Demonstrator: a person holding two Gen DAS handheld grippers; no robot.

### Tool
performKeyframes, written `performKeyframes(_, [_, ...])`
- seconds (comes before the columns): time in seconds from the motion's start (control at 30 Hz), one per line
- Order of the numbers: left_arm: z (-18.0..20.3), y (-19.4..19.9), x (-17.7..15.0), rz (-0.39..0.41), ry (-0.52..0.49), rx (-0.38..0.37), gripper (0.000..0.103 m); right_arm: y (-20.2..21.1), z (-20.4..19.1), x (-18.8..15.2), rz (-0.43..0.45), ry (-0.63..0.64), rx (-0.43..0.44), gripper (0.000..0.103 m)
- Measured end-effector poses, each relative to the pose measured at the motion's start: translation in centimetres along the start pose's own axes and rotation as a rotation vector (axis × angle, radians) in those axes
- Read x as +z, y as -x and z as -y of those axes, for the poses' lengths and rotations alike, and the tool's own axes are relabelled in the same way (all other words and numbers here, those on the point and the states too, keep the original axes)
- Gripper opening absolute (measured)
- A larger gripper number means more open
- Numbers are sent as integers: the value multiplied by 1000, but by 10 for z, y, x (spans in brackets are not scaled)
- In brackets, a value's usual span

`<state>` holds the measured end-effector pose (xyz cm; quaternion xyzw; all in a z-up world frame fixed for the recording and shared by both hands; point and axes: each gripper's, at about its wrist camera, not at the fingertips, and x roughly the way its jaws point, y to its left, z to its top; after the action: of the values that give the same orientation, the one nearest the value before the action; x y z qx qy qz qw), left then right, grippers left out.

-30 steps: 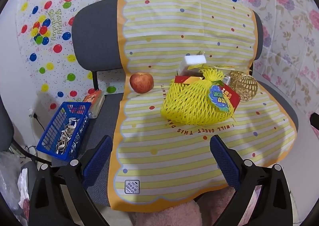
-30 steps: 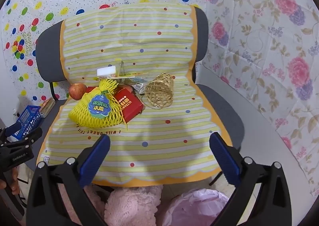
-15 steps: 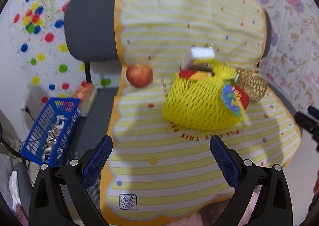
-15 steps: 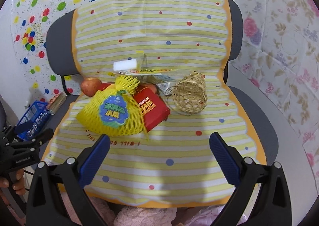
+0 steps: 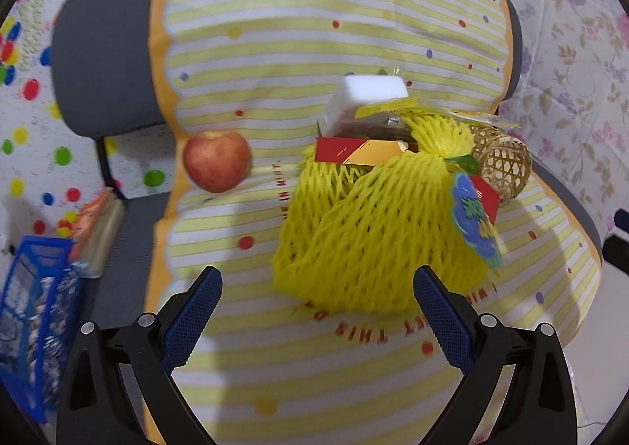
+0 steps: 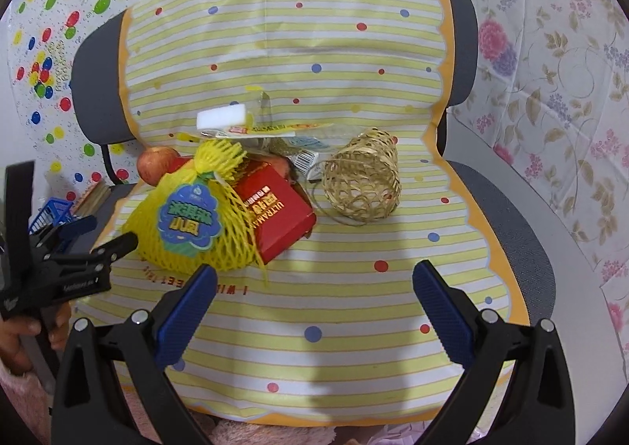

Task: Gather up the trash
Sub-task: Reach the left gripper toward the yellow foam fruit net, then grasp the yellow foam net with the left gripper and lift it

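Observation:
A pile lies on a chair covered by a yellow striped cloth (image 5: pixel 314 32). A yellow foam net bag (image 5: pixel 365 232) with a blue label lies in front; it also shows in the right wrist view (image 6: pixel 192 225). Behind it are a red box (image 6: pixel 279 209), a white foam block (image 5: pixel 369 91), thin wrappers (image 6: pixel 283 130) and a woven bamboo basket (image 6: pixel 363 177). A red apple (image 5: pixel 216 160) sits left of the bag. My left gripper (image 5: pixel 316 280) is open, just short of the net bag. My right gripper (image 6: pixel 314 276) is open above the seat, right of the bag.
A blue plastic basket (image 5: pixel 27 311) with small metal bits stands at the left beside the chair, with a book (image 5: pixel 96 225) behind it. Dotted and flowered sheets hang behind the chair. The left gripper also shows in the right wrist view (image 6: pixel 74 260).
Both grippers have moved forward toward the pile on the seat. The net bag now looms large in the left wrist view. Both stay open.

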<state>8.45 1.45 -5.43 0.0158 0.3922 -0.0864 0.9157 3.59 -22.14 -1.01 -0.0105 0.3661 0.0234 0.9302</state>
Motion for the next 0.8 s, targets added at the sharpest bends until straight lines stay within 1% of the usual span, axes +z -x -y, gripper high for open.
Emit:
performKeyframes(0.07, [0, -13, 4, -15, -5, -22, 96, -4, 1, 0, -3, -1, -1, 97])
performKeyframes(0.1, [1, -18, 5, -22, -16, -20, 96, -6, 1, 0, -5, 0, -2, 97])
performKeyframes(0.23, [13, -38, 6, -52, -102, -23, 96, -13, 4, -1, -19, -4, 4, 97])
performKeyframes(0.27, [14, -41, 6, -61, -110, -27, 95, -15, 3, -1, -25, -5, 3, 97])
performKeyframes(0.33, [14, -50, 7, -81, -102, -55, 93, -17, 3, -2, -32, -2, 3, 97])
performKeyframes(0.37, [13, -52, 7, -88, -87, -82, 91, -18, 1, -3, -34, 1, 2, 97])
performKeyframes(0.4, [12, -53, 7, -91, -78, -96, 83, -18, 1, -3, -39, 5, 1, 97])
performKeyframes(0.47, [13, -52, 6, -96, -75, -150, 59, -16, 0, -5, -44, 11, -4, 97])
performKeyframes(0.5, [16, -49, 6, -92, -81, -162, 47, -15, 0, -5, -45, 12, -7, 97])
performKeyframes(0.53, [19, -46, 6, -86, -96, -169, 40, -14, 0, -5, -46, 13, -9, 97])
performKeyframes(0.57, [23, -40, 6, -78, -113, -166, 30, -11, 1, -6, -43, 12, -10, 97])
performKeyframes(0.6, [25, -34, 6, -71, -121, -159, 27, -8, 1, -7, -40, 11, -9, 97])
performKeyframes(0.67, [27, -21, 5, -55, -124, -171, 24, -3, 1, -8, -37, 10, -12, 97])
performKeyframes(0.77, [26, 8, 6, -7, -124, -154, 24, 6, 3, -10, -32, -2, -2, 97])
performKeyframes(0.8, [24, 21, 8, 12, -122, -137, 23, 8, 3, -11, -34, -8, 1, 97])
